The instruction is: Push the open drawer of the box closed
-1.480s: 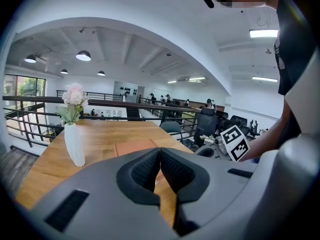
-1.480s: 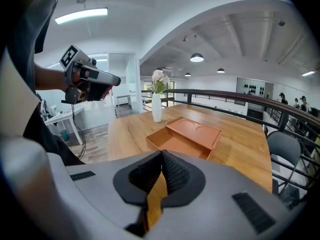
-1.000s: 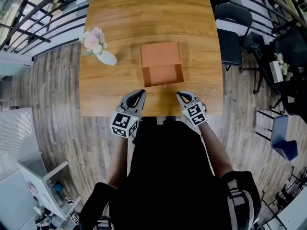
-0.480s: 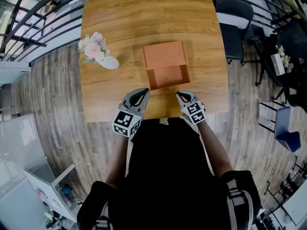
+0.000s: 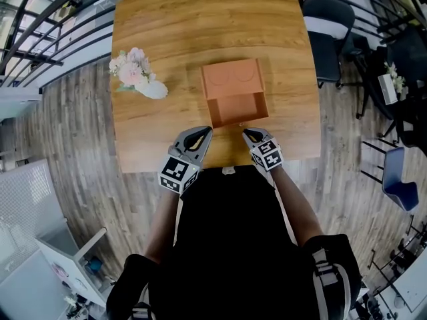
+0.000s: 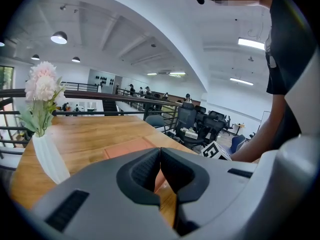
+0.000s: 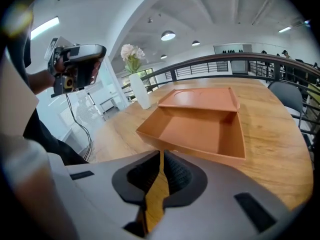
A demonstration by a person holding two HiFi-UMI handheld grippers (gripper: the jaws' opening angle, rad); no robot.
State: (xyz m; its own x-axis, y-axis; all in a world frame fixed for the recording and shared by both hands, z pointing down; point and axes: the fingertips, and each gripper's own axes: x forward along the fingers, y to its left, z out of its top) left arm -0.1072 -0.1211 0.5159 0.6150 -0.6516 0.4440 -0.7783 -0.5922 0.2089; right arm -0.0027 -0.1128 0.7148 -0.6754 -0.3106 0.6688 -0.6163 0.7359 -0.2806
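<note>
The right hand-held gripper (image 5: pixel 246 133) has crept to the drawer's (image 5: pixel 239 109) 6 o'clock front, left hand-held gripper (image 5: pixel 202 132) at 7, both pressed together, empty; drawer still fully open.

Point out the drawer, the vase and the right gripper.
drawer (image 5: pixel 237 108), head view, on its bare floor.
vase (image 5: pixel 154 91), head view, on its white body.
right gripper (image 5: pixel 245 132), head view, midway between its fingertips.

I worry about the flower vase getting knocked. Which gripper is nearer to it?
Left. The left gripper is at the near edge of the table, right of the vase; the right gripper is farther right, by the front of the open drawer.
</note>
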